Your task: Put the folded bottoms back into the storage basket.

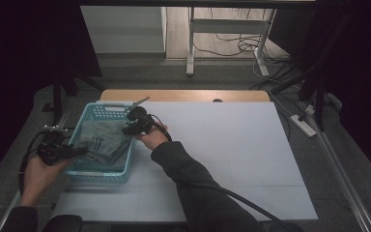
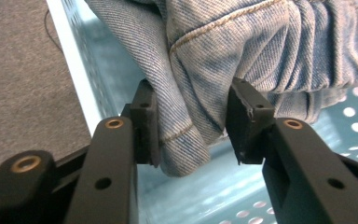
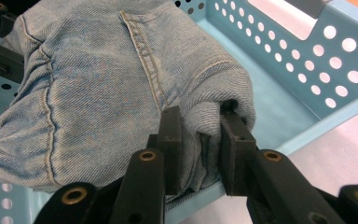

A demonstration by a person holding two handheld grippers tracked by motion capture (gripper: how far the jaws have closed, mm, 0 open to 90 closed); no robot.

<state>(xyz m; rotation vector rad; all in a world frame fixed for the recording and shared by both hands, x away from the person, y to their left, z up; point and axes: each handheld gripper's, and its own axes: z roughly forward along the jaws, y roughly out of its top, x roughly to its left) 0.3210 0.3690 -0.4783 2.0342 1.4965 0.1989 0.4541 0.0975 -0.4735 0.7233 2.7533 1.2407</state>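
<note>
High view: folded denim garment (image 1: 100,142) lies in the light-blue perforated basket (image 1: 107,176) at left of centre; the left gripper (image 1: 79,151) and right gripper (image 1: 127,129) reach in from either side, their tips dim and hard to read.

Left gripper view: a denim fold sits between the jaws, touching the left pad; the right pad's contact is unclear.

Right gripper view: jaws are clamped on a denim fold; the basket's rim is cut off at the top.

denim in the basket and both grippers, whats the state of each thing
denim garment: bunched up, down in the basket, pinched at two ends
basket: upright on the table, holding the denim
left gripper: fold of denim between its jaws, right pad barely touching
right gripper: shut on a fold of denim
</note>
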